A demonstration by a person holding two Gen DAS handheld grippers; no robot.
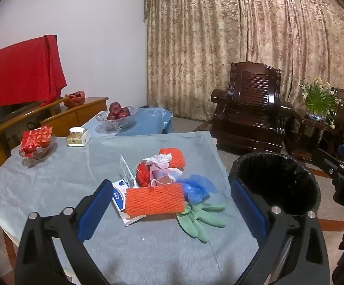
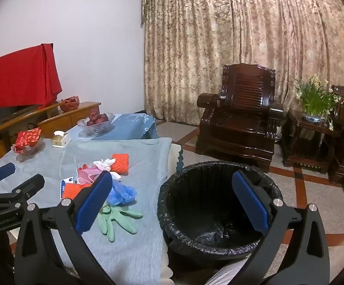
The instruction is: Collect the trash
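Both grippers, left point(image 1: 172, 204) and right point(image 2: 172, 204), wide open, empty. Trash pile point(image 1: 162, 185) sits near table's point(image 1: 53, 190) right edge; bin point(image 2: 219, 213) on floor just past it (liner looks empty). Risk: loose glove point(image 2: 117, 218) or bag point(image 2: 122, 193) snagging, dragging the cloth. Open room above the pile.

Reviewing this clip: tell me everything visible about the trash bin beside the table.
The trash bin is round and dark, lined with a crinkled, glossy black plastic bag folded over its rim. It stands upright on the patterned floor, at the corner of the table with the grey-blue cloth; whether it touches the table cannot be told. Only the bag's crumpled bottom shows inside; no trash is visible in it. Nothing grips it.
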